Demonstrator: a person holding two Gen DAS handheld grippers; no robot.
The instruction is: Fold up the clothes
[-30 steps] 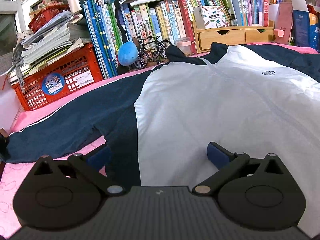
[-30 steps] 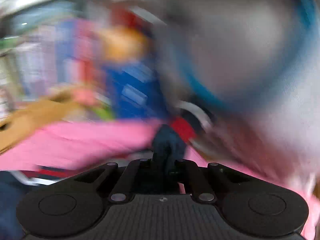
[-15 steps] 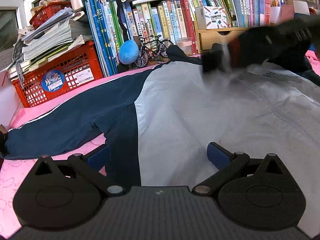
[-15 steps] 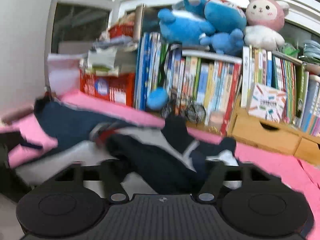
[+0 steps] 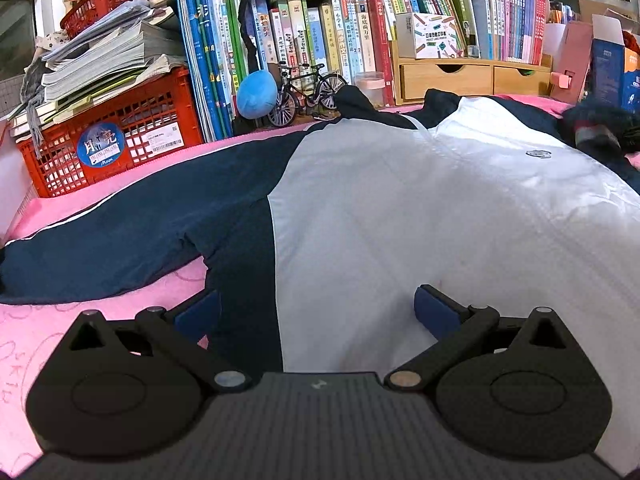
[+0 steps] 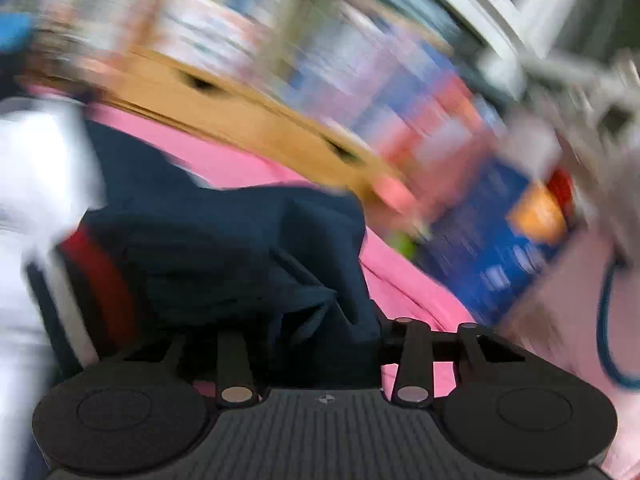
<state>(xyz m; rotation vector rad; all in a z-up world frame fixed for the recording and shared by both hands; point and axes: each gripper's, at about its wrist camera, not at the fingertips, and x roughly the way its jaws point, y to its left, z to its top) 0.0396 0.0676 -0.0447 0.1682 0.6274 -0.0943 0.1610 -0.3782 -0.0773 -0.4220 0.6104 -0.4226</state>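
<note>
A navy and white jacket (image 5: 400,208) lies spread on the pink cover (image 5: 36,336), its navy left sleeve (image 5: 120,240) stretched out to the left. My left gripper (image 5: 316,312) is open and low over the jacket's hem, one blue pad on each side of the navy-white seam. In the blurred right wrist view, bunched navy sleeve cloth (image 6: 248,256) fills the space between my right gripper's fingers (image 6: 316,344), which stand apart. Whether they pinch it I cannot tell. The right gripper shows as a dark blur at the far right of the left wrist view (image 5: 600,128).
A red crate (image 5: 108,140) with stacked papers stands at back left. A row of books (image 5: 320,40), a toy bicycle (image 5: 308,92), a blue plush (image 5: 256,94) and wooden drawers (image 5: 472,76) line the back. A blue box (image 5: 612,68) stands at the right.
The right gripper swept over the jacket's chest with the navy sleeve, then swung back to the right edge. The left gripper has stayed open in place.
</note>
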